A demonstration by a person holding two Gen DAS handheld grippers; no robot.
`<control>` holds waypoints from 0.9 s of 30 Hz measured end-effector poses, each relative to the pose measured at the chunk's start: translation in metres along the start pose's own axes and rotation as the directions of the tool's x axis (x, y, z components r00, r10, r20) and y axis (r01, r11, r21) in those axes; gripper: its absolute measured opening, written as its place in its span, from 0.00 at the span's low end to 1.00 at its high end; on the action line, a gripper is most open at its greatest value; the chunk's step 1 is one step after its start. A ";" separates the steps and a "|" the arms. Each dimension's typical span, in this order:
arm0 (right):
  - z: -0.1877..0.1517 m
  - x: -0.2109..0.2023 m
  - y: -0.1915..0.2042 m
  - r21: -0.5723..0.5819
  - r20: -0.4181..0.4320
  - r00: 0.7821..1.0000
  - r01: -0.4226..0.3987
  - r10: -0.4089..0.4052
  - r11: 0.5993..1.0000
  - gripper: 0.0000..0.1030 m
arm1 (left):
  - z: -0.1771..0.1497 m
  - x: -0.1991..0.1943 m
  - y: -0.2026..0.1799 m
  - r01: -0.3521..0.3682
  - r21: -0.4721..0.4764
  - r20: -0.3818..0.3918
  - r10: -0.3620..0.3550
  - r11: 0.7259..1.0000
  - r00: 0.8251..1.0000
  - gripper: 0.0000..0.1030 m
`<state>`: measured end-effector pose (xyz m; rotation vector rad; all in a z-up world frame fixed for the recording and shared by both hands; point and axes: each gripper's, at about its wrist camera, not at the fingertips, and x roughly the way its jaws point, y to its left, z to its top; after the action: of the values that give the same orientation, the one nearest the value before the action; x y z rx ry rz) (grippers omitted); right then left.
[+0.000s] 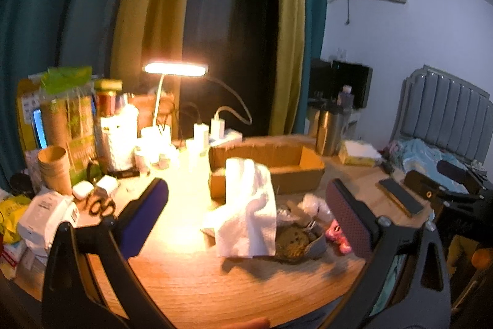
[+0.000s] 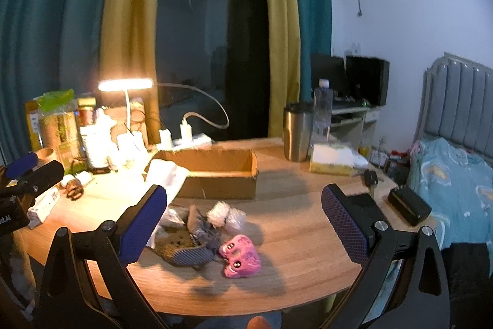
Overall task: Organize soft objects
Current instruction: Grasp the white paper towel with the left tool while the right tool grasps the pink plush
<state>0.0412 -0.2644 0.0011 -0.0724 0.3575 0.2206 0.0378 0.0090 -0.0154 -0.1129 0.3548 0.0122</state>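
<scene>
A white towel (image 1: 246,208) stands bunched on the wooden table in front of an open cardboard box (image 1: 308,165), one end leaning on the box's front left corner. Beside it lie a dark grey knitted piece (image 1: 300,241), a white fluffy ball (image 1: 314,204) and a pink plush toy (image 1: 337,235). My left gripper (image 1: 246,218) is open and empty, short of the towel. In the right wrist view the pink toy (image 2: 240,256), grey piece (image 2: 191,248), white balls (image 2: 226,216), towel (image 2: 168,176) and box (image 2: 215,174) show. My right gripper (image 2: 245,221) is open and empty above them.
A lit desk lamp (image 1: 175,68), paper cups (image 1: 54,168), scissors (image 1: 100,204) and clutter fill the table's left. A steel tumbler (image 2: 297,133), a bottle (image 2: 322,110), a tissue box (image 2: 332,161) and a black case (image 2: 408,205) sit at the right. A bed (image 2: 456,184) is beyond.
</scene>
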 end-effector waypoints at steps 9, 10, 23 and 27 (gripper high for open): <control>-0.024 0.052 -0.015 0.034 -0.143 0.990 0.003 0.002 0.999 0.99 | -0.023 0.052 0.004 -0.022 0.004 -0.114 0.022 1.000 0.993 0.99; -0.026 0.057 -0.017 0.038 -0.155 0.988 0.001 0.005 0.999 0.99 | -0.024 0.056 0.004 -0.022 0.006 -0.125 0.023 1.000 0.992 0.99; -0.062 0.118 -0.028 0.102 -0.323 0.945 -0.023 0.055 0.995 0.99 | -0.042 0.121 0.004 -0.037 0.033 -0.280 0.045 0.999 0.959 0.99; -0.068 0.135 -0.030 0.116 -0.361 0.929 -0.039 0.079 0.992 0.99 | -0.040 0.141 0.004 -0.040 0.042 -0.298 0.050 0.998 0.953 0.99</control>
<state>0.1481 -0.2744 -0.1094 0.0040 0.7435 0.2475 0.1561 0.0075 -0.1015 -0.0709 0.6606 0.0341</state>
